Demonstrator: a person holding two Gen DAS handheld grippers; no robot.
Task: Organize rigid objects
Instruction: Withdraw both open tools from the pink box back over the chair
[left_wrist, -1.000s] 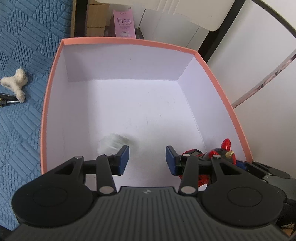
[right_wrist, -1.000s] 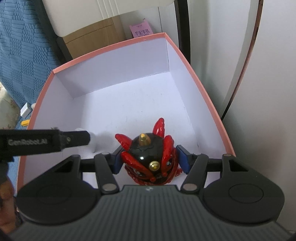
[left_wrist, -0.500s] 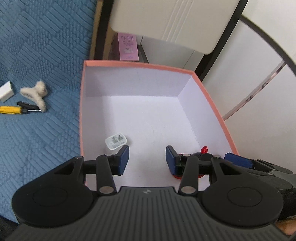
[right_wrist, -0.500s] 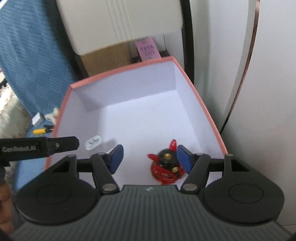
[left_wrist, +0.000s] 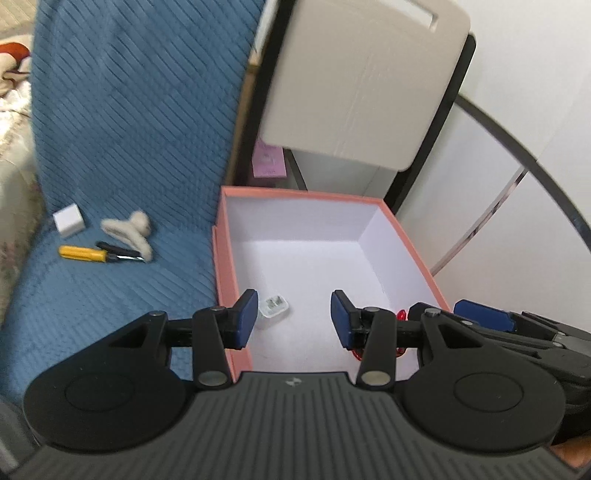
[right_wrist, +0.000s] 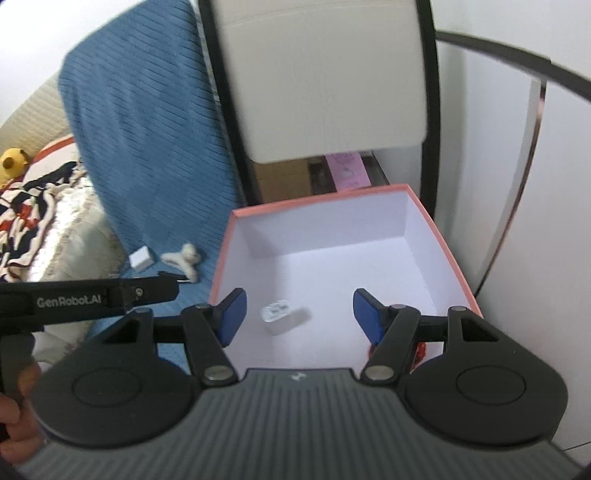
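Blue-padded left claw (left_wrist: 293, 318): jaws standing apart, nothing between the pads, hanging over the near edge of the box. Right claw (right_wrist: 298, 314): jaws standing wider apart, likewise gripping nothing, hanging above the same box.

Box (left_wrist: 221, 258): pink outside, white inside, lid off, sitting on the blue cover with its right side against a white wall.

Small white plug (left_wrist: 273, 306): lying on the box floor near the left wall, showing in the right view (right_wrist: 275, 312) between that claw's pads but well below them.

Red and black figure (left_wrist: 400, 316): lying in the near right corner of the box, mostly hiding behind the left claw's right finger; only red scraps are showing.

Blue cover (left_wrist: 110, 147): carrying, left of the box, a white block (left_wrist: 67, 220), a fluffy white clip (left_wrist: 129, 230) and a yellow-handled screwdriver (left_wrist: 88, 254) just beside the clip.

Pale chair back (left_wrist: 362, 81): standing behind the box, a pink carton (left_wrist: 269, 161) showing beneath it.
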